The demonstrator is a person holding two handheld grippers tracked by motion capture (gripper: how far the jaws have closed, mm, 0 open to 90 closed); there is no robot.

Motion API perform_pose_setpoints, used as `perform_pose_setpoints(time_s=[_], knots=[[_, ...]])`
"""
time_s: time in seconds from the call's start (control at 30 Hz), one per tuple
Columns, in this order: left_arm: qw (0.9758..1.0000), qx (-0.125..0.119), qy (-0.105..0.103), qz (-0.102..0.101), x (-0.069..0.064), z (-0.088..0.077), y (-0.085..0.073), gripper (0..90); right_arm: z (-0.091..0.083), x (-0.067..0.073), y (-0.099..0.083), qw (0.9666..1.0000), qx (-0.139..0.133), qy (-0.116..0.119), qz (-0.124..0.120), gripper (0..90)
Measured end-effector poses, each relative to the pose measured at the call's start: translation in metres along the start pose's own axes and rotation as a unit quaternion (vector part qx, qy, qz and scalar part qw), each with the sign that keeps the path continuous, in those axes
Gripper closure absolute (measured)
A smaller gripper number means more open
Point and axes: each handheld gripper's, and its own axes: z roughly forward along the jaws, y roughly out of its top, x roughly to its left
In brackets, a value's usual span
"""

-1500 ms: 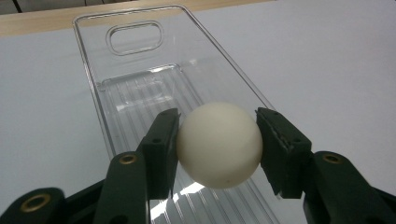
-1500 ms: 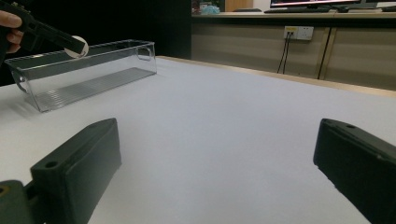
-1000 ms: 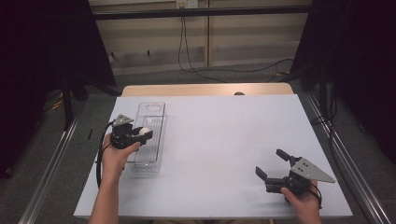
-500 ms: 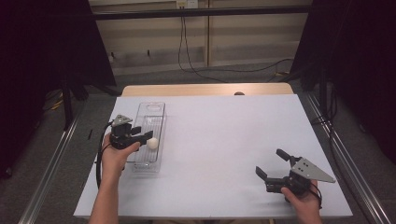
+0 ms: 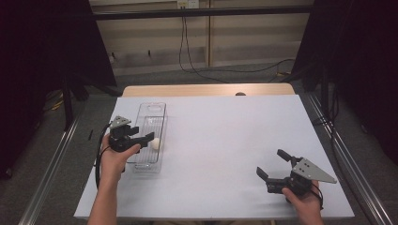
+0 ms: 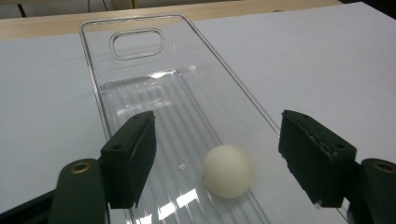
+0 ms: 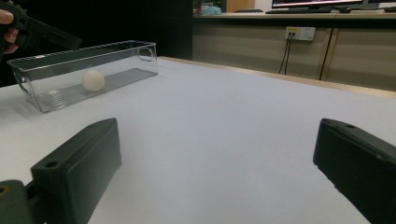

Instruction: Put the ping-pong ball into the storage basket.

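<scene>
A white ball (image 6: 228, 170) lies loose on the ribbed floor of a long clear plastic tray (image 6: 93, 56) at the table's left. My left gripper (image 6: 215, 119) hovers over the tray's near half. Its jaws have just been opening and now stand apart on either side of the ball without touching it. From above, the ball (image 5: 156, 144) sits just past the left gripper (image 5: 144, 133), against the right wall of the tray (image 5: 151, 112). My right gripper (image 5: 271, 162) rests open and empty near the table's front right corner. Over the table, the right gripper (image 7: 217, 128) faces the tray (image 7: 70, 53) and the ball (image 7: 93, 80).
The white table top (image 5: 225, 136) ends in a wooden strip (image 5: 202, 89) at the far side. Metal rails (image 5: 47, 173) run along both sides. Cables (image 5: 220, 75) lie on the floor beyond the table.
The left gripper's jaws have gone from shut to apart. The white ball came into sight at their tips and now lies in the tray. Neither hand has shifted.
</scene>
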Motion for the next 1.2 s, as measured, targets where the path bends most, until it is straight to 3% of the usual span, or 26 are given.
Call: perform_pose_setpoints(time_s=[0.27,0.73,0.93,0.97,1.2], knots=[[0.9998,-0.018,-0.002,-0.006,-0.001,-0.007,-0.003,17.9,0.001,0.001,0.0,1.0,0.0,0.002,0.001,0.5],[0.9991,-0.04,-0.012,0.003,-0.004,-0.021,-0.011,9.0,0.001,0.0,0.001,1.0,-0.001,0.002,-0.001,0.5],[0.9984,-0.054,-0.016,-0.009,-0.007,-0.025,-0.015,6.2,0.001,0.001,0.001,1.0,-0.002,0.001,0.001,0.5],[0.9986,-0.051,-0.017,0.001,-0.005,-0.027,-0.016,5.6,0.001,0.0,0.001,1.0,-0.003,0.0,-0.001,0.6],[0.9981,-0.059,-0.015,0.003,-0.005,-0.033,-0.02,4.9,0.0,0.001,0.001,1.0,0.0,0.003,0.0,0.6]])
